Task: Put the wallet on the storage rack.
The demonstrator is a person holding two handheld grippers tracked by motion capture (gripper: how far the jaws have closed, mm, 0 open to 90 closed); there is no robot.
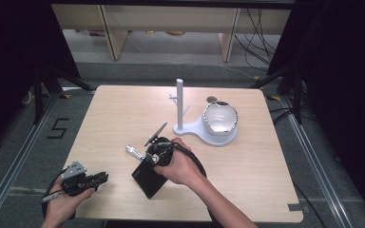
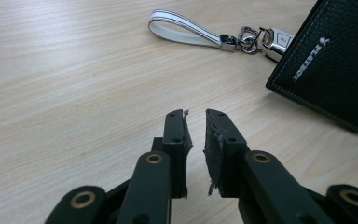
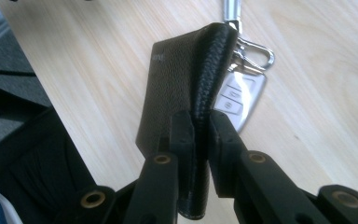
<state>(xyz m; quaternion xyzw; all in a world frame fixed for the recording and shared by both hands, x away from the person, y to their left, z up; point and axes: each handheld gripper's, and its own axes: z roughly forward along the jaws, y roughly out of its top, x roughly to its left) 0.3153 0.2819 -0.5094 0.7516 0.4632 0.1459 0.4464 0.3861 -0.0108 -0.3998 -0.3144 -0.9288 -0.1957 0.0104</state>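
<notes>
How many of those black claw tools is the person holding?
2. The left claw lies near the table's front-left corner, holding nothing. The right claw sits mid-table, pinching the black wallet beside a car key.

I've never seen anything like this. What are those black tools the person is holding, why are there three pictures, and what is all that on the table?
No robot here: a person holds a hand-held gripper in each hand, a tool with two black jaws. The high view looks down on the wooden table from above. The other two come from small cameras riding on each tool, looking along its jaws. The right hand-held gripper is shut on a black leather wallet, lifting one flap; beside it lies a car key on a metal clip. The left hand-held gripper rests near the table's edge, jaws slightly apart, holding nothing. A white strap joins the key ring. Farther back stands a white stand with a bowl-shaped dish.
</notes>
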